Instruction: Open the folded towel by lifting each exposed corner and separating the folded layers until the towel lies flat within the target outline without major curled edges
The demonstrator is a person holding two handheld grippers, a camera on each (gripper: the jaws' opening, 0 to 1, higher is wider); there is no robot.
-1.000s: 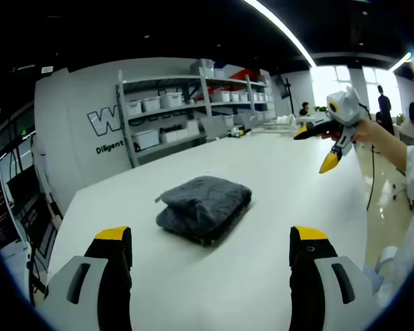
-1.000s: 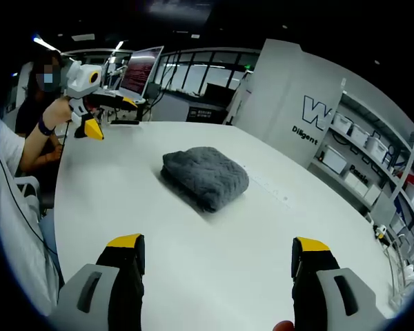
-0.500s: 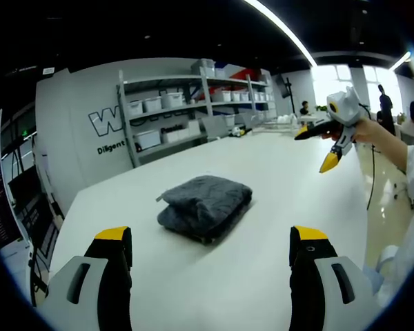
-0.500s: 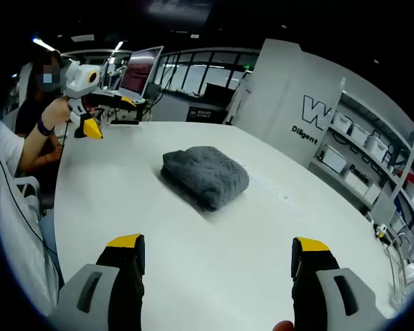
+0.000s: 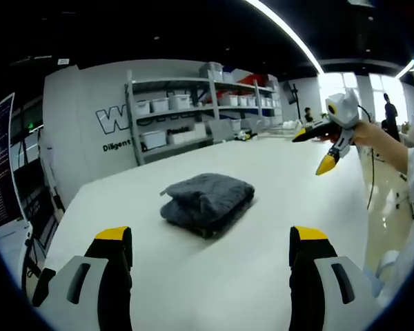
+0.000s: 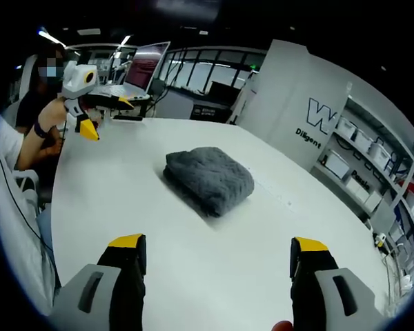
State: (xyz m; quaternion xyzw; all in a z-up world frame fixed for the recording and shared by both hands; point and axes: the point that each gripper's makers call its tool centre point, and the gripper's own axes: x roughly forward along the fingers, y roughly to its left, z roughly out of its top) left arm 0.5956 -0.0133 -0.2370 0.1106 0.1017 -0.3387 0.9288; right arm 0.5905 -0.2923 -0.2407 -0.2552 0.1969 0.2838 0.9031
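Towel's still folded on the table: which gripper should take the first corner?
Probably the left. In the left gripper view the towel shows its open layered edge and a loose corner toward the left gripper. The right gripper faces the smooth rounded fold. Both are open and about equally far.

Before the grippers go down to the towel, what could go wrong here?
1. The towel is a thick folded bundle, so a jaw could pinch several layers together instead of one corner, and the whole bundle might lift.
2. The table looks smooth and white, so the towel may slide when pushed.
3. Both the left gripper and the right gripper are open and far from the towel, so each approach is long and may miss a corner.
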